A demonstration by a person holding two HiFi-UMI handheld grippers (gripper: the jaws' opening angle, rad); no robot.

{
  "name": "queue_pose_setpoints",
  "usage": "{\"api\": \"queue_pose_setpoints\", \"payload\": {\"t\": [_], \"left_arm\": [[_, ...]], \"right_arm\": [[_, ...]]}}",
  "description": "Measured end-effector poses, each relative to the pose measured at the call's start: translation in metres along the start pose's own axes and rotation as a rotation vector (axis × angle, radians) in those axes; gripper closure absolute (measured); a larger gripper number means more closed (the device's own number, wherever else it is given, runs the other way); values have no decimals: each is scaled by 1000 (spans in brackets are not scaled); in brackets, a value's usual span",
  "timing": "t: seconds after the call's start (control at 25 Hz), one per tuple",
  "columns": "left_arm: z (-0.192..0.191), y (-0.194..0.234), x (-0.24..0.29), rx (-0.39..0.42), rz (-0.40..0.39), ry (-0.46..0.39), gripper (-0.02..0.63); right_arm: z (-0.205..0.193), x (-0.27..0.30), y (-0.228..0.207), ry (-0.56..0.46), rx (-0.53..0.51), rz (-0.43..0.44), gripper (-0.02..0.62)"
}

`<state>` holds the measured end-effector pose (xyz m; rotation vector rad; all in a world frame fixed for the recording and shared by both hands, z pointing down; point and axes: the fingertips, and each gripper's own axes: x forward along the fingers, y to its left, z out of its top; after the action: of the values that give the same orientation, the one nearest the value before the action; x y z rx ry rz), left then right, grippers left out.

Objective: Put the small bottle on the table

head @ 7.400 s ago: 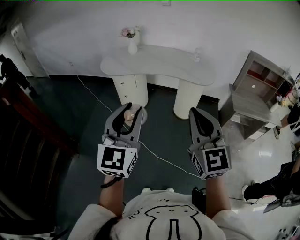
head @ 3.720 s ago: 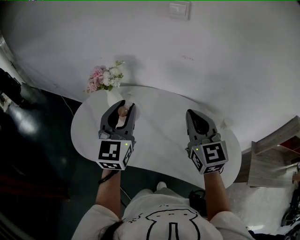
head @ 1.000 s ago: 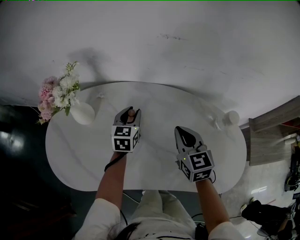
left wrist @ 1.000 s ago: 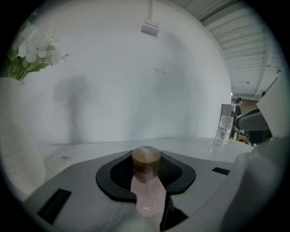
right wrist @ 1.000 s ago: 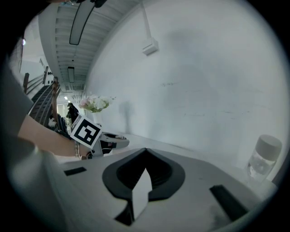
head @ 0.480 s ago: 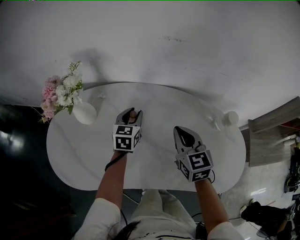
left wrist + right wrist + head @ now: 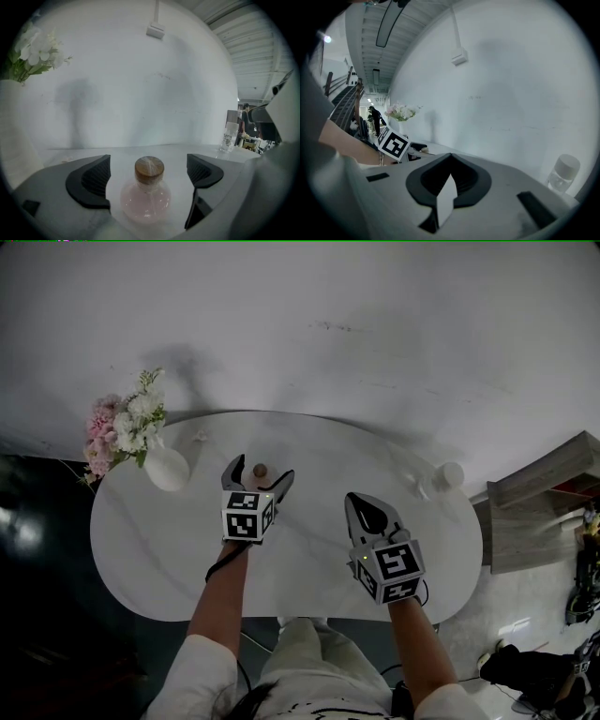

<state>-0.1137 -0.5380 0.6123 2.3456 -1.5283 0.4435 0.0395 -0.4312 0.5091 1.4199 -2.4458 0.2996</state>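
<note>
Left gripper fingers, clamped before, have just opened wide; the small round pink glass bottle stands free between them. It is probably light, fragile and slippery: grip its belly.

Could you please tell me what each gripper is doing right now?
Left gripper: open, jaws just opened, small bottle standing free between them.
Right gripper: shut, empty.
</note>
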Motion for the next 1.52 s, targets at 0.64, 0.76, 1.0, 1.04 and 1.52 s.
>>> {"api": "queue_pose_setpoints", "payload": {"t": [0.64,0.76,1.0,1.04,1.52], "left_arm": [[41,-6,-62,-23,12,-50,49],[56,-5,-76,-14,22,-68,49],[78,1,-108,6,52,-109,49],[82,1,-113,9,57,-114,49],[116,-20,-177,67,69,-215,122]], "right_arm": [[49,-28,13,-59,-40,21,601],[58,-33,15,-66,-47,33,601],[69,-41,24,-83,-30,67,603],[72,-42,25,-86,-27,73,603],[103,-62,37,-173,-29,132,603]]}}
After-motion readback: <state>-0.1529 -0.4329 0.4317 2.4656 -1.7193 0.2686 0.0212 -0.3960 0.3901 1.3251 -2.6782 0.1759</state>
